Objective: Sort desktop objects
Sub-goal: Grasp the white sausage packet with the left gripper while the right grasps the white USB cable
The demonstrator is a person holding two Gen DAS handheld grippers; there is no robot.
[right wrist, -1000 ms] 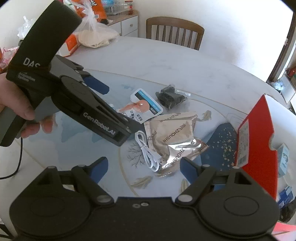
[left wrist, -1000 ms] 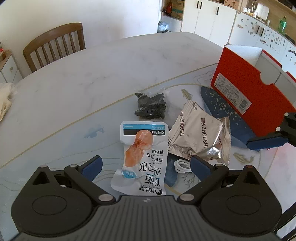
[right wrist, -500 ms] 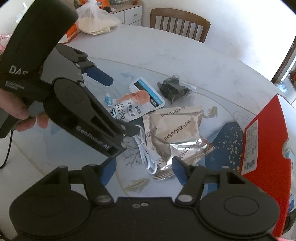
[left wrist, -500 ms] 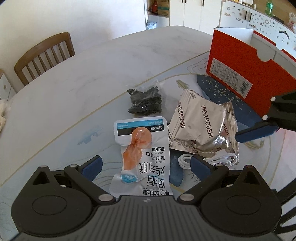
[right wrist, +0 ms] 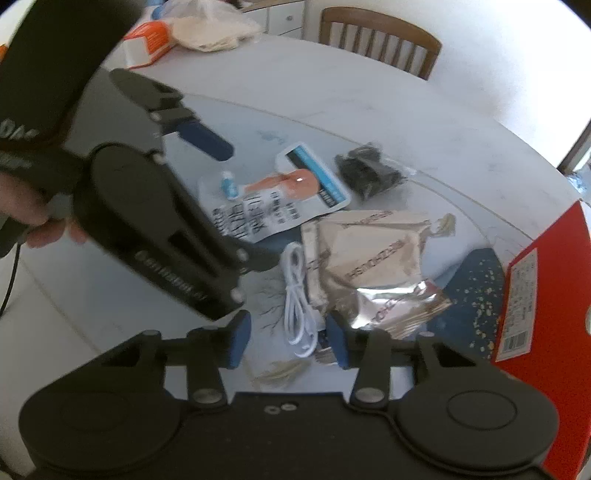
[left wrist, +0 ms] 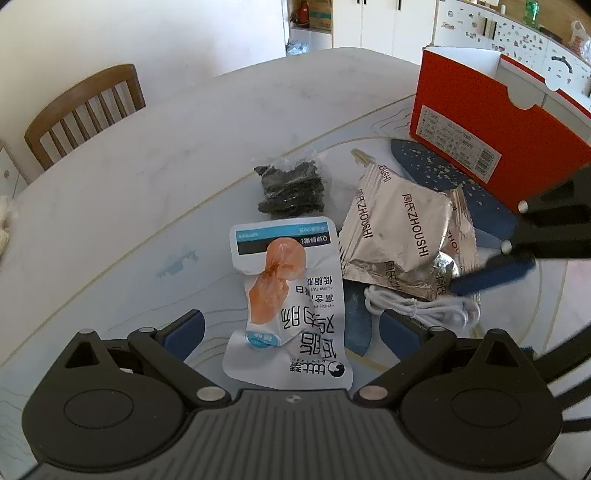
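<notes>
A white snack pouch with an orange picture lies flat between the wide-apart fingers of my left gripper, which is open just above it. Beside it are a silver foil packet, a clear bag of black pieces and a coiled white cable. My right gripper hangs low over the white cable; it is open, its fingers standing either side of the coil's near end. The foil packet touches the cable's right side. A hand holds the left gripper.
An open red box stands at the right on the marble table. A wooden chair is behind the table. Plastic bags and an orange carton sit at the far left edge. White cabinets line the back.
My right gripper has dropped closer to the white cable and its fingers have narrowed. My left gripper has shifted slightly forward over the pouch, still wide open.
</notes>
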